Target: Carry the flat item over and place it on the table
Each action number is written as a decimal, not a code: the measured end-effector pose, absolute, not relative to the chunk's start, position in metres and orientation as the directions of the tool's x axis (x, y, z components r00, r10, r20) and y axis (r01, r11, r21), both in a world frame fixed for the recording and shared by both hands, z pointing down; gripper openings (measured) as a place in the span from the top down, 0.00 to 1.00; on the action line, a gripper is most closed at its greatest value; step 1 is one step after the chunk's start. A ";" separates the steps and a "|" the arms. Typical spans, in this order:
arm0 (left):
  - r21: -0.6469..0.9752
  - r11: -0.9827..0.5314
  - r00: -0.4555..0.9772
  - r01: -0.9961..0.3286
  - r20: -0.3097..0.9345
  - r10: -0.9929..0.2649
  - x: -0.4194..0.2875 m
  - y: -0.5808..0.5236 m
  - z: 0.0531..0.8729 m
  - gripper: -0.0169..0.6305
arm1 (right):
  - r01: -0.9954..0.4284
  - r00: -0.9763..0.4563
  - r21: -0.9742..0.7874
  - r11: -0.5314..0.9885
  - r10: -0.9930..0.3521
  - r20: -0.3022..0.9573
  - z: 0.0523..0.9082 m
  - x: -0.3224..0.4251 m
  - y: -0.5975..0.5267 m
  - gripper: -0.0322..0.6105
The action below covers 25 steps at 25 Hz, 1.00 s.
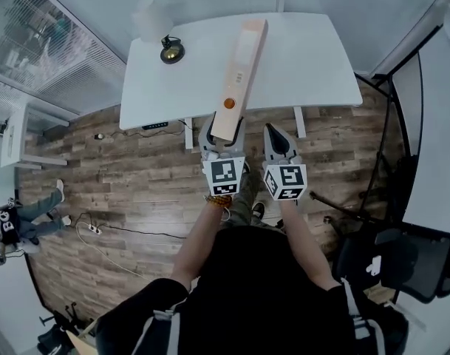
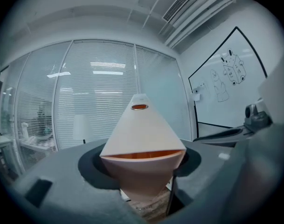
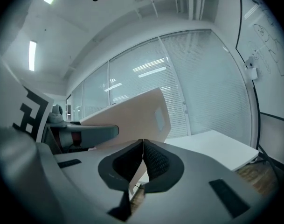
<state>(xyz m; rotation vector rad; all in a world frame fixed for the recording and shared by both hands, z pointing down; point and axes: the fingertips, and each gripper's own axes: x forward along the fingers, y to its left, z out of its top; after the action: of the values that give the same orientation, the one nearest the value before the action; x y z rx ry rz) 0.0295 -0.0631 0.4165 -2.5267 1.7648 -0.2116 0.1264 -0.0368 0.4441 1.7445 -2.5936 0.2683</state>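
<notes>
Head view — white rectangular bench (image 1: 313,50) under a long flat peach-coloured board (image 1: 240,69)
Board's near end is clamped in the left tool (image 1: 223,140), far end reaching over the bench; right tool (image 1: 276,140) just beside — jaws together, empty.

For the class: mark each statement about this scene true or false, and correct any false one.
1. The left gripper grips the flat item. True.
2. The right gripper is open. False: it is shut, with nothing in it.
3. A small black object stands on the white table. True.
4. The floor is grey carpet. False: it is wood planks.
</notes>
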 end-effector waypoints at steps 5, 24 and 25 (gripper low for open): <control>-0.088 -0.301 0.301 -0.950 0.010 -0.953 0.024 -0.138 0.400 0.55 | -0.900 -0.435 -0.068 0.430 -0.891 0.131 0.447 0.119 -0.106 0.94; 0.060 -0.232 0.222 -0.971 -0.142 -0.965 -0.050 -0.294 0.366 0.55 | -0.825 -0.450 0.305 0.476 -0.880 0.154 0.404 0.089 -0.289 0.94; 0.082 -0.229 0.217 -0.970 -0.139 -0.966 -0.053 -0.295 0.369 0.55 | -0.832 -0.440 0.301 0.466 -0.885 0.154 0.402 0.093 -0.296 0.94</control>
<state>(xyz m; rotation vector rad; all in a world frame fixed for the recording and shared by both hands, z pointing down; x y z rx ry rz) -0.0534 -0.2946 0.3686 -2.4322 1.9358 0.2503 0.0935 -0.2961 0.4020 1.4651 -2.4291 -0.2611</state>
